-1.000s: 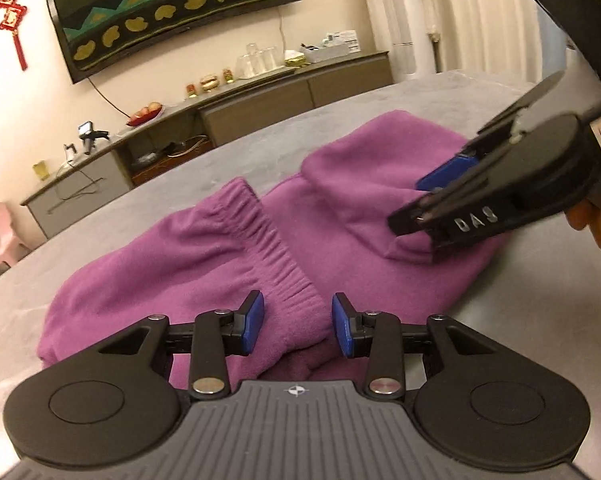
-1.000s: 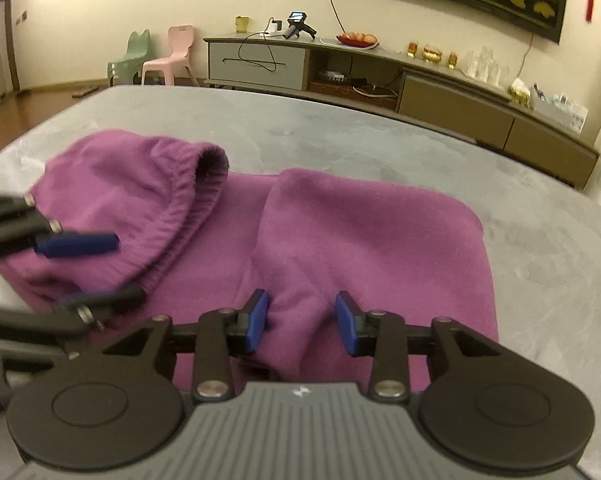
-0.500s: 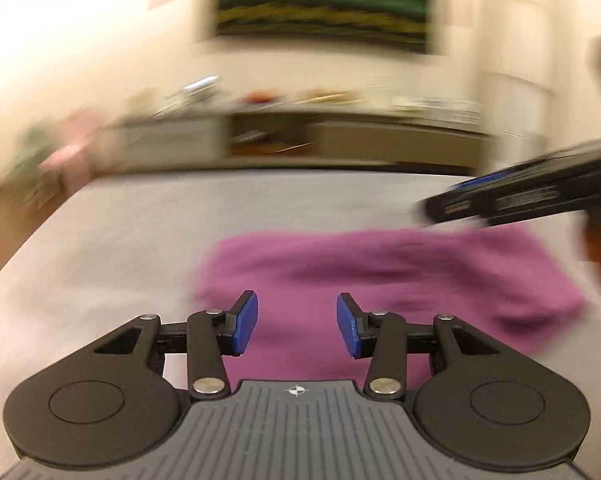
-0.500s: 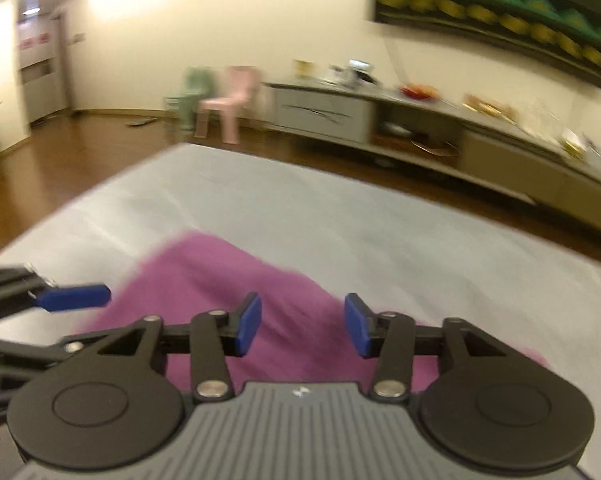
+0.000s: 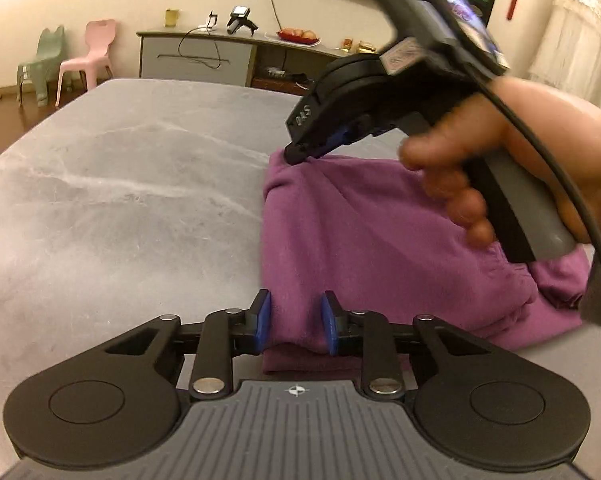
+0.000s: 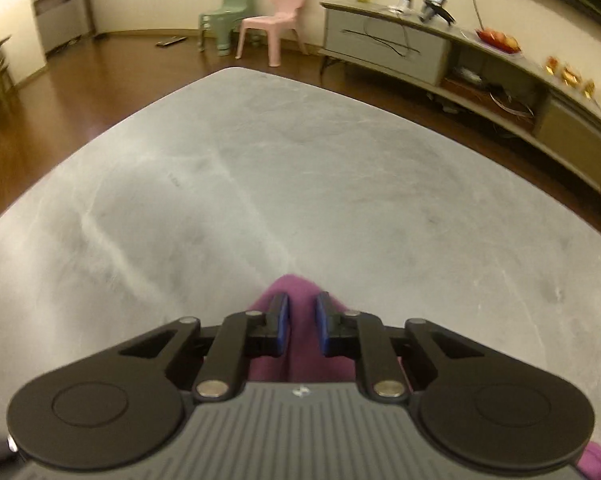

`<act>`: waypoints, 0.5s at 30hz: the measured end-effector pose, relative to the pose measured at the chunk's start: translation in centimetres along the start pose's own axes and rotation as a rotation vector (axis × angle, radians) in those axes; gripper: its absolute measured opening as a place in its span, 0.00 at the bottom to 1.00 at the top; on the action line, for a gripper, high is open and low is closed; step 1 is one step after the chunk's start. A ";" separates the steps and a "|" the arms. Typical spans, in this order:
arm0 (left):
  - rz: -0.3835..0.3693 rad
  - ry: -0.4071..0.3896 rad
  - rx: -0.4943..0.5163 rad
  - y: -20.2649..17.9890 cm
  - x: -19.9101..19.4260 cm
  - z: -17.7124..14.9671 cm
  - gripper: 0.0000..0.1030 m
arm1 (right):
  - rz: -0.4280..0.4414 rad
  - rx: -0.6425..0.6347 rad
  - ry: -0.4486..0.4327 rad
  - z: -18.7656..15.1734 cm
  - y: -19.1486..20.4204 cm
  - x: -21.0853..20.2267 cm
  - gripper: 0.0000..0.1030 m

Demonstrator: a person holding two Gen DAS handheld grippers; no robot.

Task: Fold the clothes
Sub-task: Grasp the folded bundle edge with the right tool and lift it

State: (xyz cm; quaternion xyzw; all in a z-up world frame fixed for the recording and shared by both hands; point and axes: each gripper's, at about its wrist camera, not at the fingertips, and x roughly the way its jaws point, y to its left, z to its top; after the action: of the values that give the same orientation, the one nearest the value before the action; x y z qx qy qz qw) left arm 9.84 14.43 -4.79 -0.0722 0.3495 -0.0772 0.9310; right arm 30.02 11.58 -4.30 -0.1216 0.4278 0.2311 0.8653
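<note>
A purple fleece garment (image 5: 360, 240) lies folded on the grey table (image 5: 120, 200). My left gripper (image 5: 295, 326) sits at its near left corner, blue pads on either side of the folded edge, the cloth between them. My right gripper (image 5: 300, 156) is at the far left corner, held by a hand, its tips closed on the fabric. In the right wrist view the right gripper (image 6: 302, 328) has its pads pressed on a raised ridge of purple cloth (image 6: 292, 288). Most of the garment is hidden there.
The grey table (image 6: 300, 180) stretches to the left and ahead of the garment. Beyond it are a low sideboard (image 5: 204, 56), a pink chair (image 5: 88, 56) and a green chair (image 5: 40, 64) on wooden floor.
Both grippers swung round from the garment's long side to its left end. Their pads went from open above the cloth to closing on its two left corners.
</note>
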 end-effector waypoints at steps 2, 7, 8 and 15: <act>0.002 0.005 -0.007 0.1 0.0 0.0 0.28 | -0.008 0.018 0.001 0.0 -0.3 0.3 0.15; 0.010 0.003 0.022 -0.9 -0.3 0.0 0.28 | -0.016 0.035 0.014 -0.5 -1.6 -0.3 0.21; 0.021 -0.003 0.036 -1.2 -0.2 0.0 0.27 | -0.013 0.033 0.021 -0.6 -1.7 -0.3 0.22; 0.045 -0.038 0.072 -2.1 -0.3 0.2 0.23 | -0.017 -0.132 0.074 0.0 1.5 0.5 0.51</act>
State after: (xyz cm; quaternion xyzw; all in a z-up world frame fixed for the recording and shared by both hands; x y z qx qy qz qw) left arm 9.55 12.44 -4.00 -0.0322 0.3302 -0.0674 0.9410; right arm 29.52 13.03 -4.71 -0.1902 0.4422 0.2468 0.8411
